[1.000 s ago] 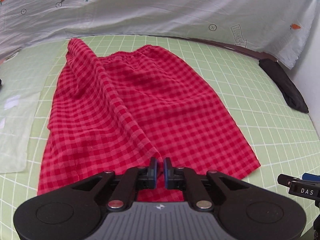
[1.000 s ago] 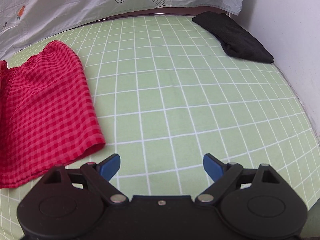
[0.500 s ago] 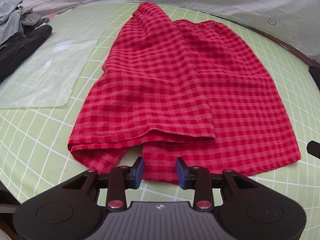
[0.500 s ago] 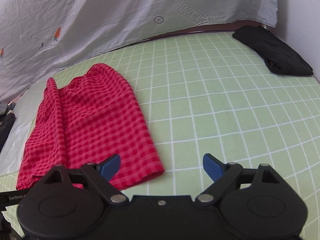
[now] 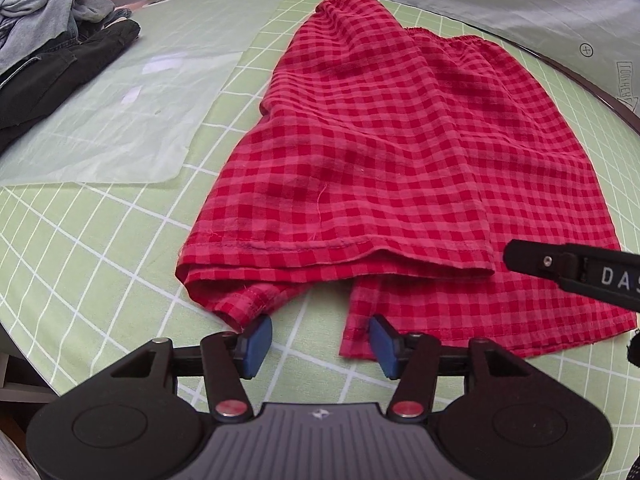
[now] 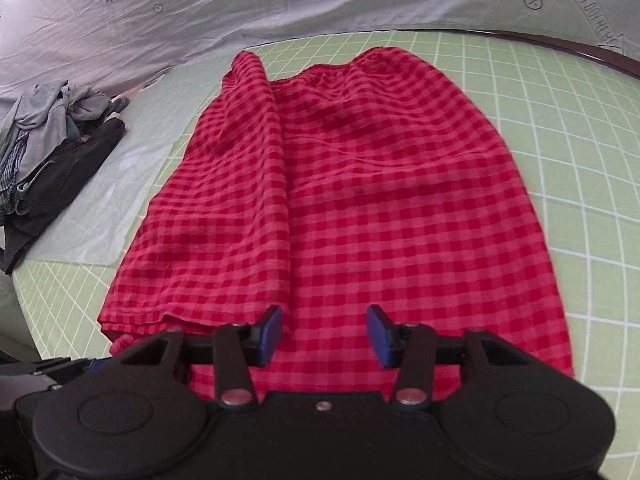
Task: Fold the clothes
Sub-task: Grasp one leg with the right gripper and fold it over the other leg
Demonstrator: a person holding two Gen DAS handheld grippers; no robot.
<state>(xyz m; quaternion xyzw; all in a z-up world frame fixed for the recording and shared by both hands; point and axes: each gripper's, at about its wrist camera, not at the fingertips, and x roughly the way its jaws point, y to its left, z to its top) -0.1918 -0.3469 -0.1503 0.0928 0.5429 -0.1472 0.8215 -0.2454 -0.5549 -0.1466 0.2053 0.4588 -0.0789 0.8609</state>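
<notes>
1. On the light green white-gridded mat point(image 5: 120, 240) lay the red-and-pink checked fabric shorts point(image 5: 400, 140), spread mostly flat, elastic gathered waistband at the far end, hems at the near end.
2. Left side of the shorts was folded over toward the middle; in the right wrist view the folded layer showed as a long raised ridge running from waistband to hem.
3. Hem of the folded flap lay across the near part, stitched edge visible, a loose thread on it; lower layer stuck out beneath it with a gap between the two leg hems.
4. Left gripper point(image 5: 320, 340) sat just off the near hem, blue pads apart, jaws just been opening, nothing between them; left pad touched or nearly touched the crumpled hem corner, cannot tell which.
5. Right gripper point(image 6: 324, 334) hovered over the near hem beside the fold ridge, pads apart, jaws just been closing, cloth below but not pinched.
6. Clear translucent plastic sheet point(image 5: 120, 120) lay left of the shorts; pile of dark and grey-blue clothes point(image 5: 48, 48) at far left.
7. Pale grey printed sheet point(image 6: 280, 0) hung behind the mat.
</notes>
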